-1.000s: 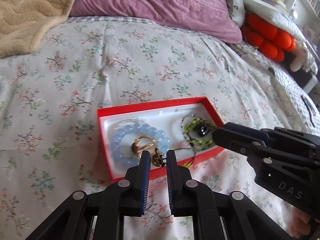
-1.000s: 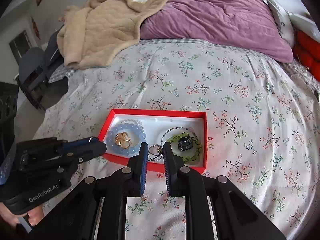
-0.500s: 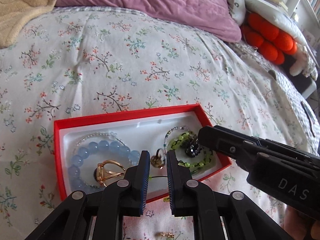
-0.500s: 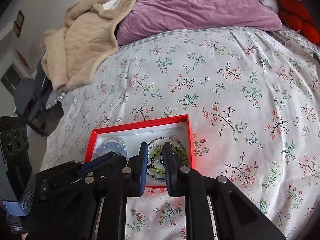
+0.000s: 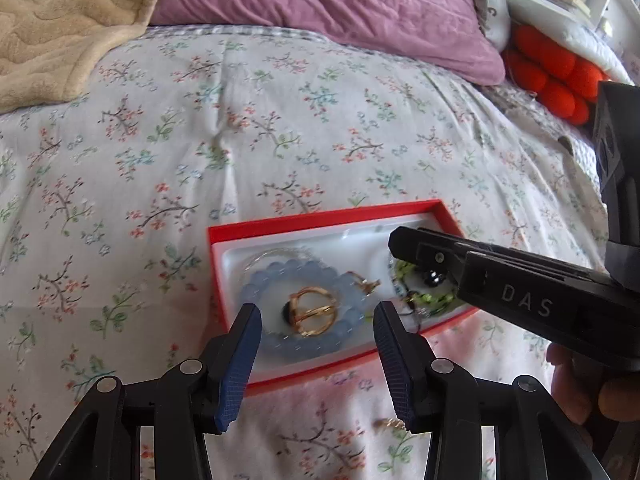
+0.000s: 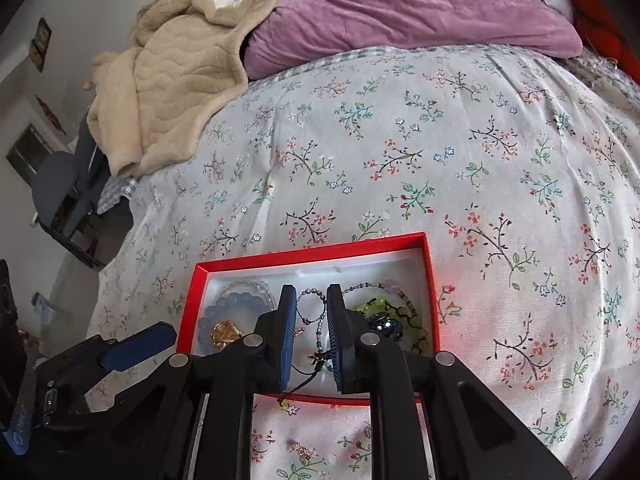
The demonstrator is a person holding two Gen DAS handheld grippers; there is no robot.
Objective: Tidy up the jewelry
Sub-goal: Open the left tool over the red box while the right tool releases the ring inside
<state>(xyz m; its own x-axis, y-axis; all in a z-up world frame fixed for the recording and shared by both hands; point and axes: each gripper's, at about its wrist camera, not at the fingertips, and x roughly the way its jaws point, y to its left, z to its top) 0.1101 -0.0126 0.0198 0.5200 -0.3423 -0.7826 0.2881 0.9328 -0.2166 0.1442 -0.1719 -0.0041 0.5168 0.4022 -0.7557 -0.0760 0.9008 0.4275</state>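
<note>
1. A beige quilted blanket, plush with wavy stitching, lies bunched at the bed's far left corner, partly over a purple crinkled pillow.
2. The bed is covered by a white sheet printed with small flowering twigs.
3. The left gripper hangs over the near edge of the box; its jaws have just been opening and stand apart with nothing between the ribbed blue pads.
4. A shallow red box with a white glossy liner sits near the bed's near edge.
5. In its left half lies a bracelet of round, pale-blue translucent beads, a gold ring inside the loop.
6. A small gold charm lies mid-box, blurred.
7. The right gripper is over the box's middle, jaws narrowly apart around thin dark bead strands; whether the pads pinch them cannot be told.
8. A green bead string with a dark faceted stone fills the right half, partly hidden by the fingers.
9. A tiny gold piece lies on the sheet before the box.
10. Orange round cushions sit at the far right, cut off.
</note>
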